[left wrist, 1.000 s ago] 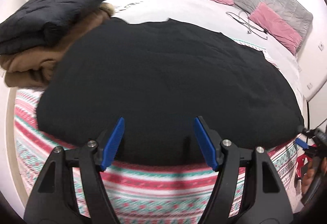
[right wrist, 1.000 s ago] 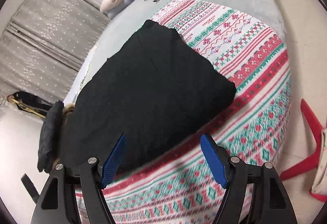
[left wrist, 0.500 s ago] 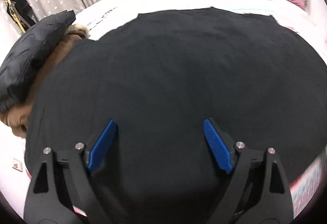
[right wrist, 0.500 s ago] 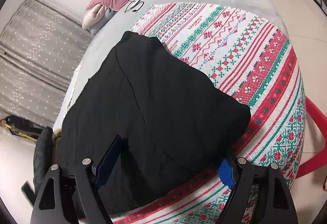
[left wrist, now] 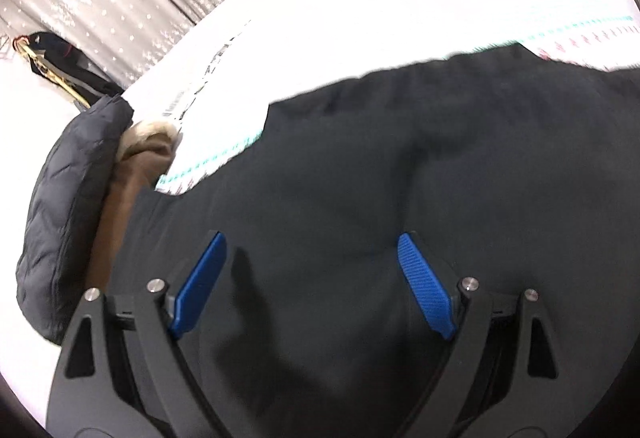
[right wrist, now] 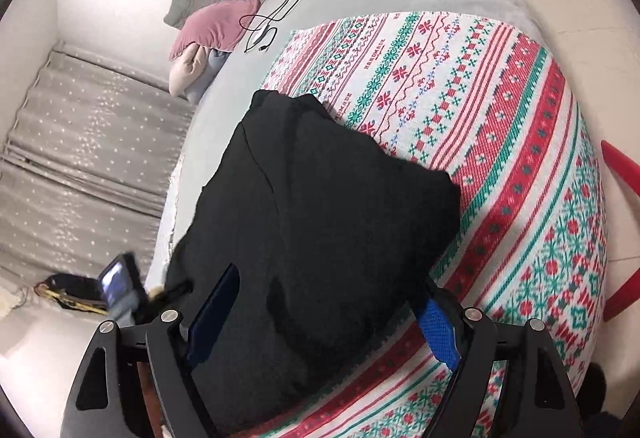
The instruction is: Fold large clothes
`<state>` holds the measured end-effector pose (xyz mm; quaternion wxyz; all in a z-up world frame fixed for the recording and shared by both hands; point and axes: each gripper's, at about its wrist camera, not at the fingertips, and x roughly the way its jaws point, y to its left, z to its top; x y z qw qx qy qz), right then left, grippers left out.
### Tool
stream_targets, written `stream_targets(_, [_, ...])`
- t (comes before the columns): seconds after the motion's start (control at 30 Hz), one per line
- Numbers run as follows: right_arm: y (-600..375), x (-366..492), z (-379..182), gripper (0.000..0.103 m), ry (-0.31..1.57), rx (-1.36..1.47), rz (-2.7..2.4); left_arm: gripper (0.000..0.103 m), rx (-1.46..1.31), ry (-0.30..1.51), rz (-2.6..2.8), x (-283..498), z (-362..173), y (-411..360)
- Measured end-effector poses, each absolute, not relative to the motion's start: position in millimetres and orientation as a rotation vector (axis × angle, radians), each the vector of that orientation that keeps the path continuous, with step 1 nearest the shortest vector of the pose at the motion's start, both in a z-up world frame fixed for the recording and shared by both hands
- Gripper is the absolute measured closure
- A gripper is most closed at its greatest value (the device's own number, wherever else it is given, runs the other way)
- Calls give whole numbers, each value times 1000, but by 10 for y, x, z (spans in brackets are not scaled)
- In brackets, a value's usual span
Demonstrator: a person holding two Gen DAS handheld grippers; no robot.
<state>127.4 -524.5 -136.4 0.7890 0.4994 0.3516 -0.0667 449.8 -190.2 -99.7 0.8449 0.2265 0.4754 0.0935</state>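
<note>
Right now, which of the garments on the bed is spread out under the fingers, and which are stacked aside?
The big black garment lies under both grippers. The black quilted jacket and brown coat sit stacked beside it.

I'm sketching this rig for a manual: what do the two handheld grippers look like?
Both look alike. The left gripper and right gripper have black angular frames with triangular cut-outs and silver screw heads. Their fingers carry ribbed blue pads. No cables or sleeves show.
</note>
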Motion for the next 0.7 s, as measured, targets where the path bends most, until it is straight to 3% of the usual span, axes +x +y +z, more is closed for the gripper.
stream_targets(0.2, [-5139, 1259, -1276, 18, 772, 1016, -127, 15, 499, 1018, 227, 4788, -1043, -1974])
stream_targets(0.3, [-5164, 1277, -1359, 18, 776, 1054, -139, 16, 436, 1027, 154, 4657, -809, -1874])
stream_targets(0.47, [-5181, 1334, -1429, 18, 763, 1096, -160, 16, 203, 983, -13, 3627, -329, -1431])
stream_targets(0.7, [-5119, 1380, -1554, 18, 712, 1082, -246, 15, 267, 977, -90, 2043, -779, -1327])
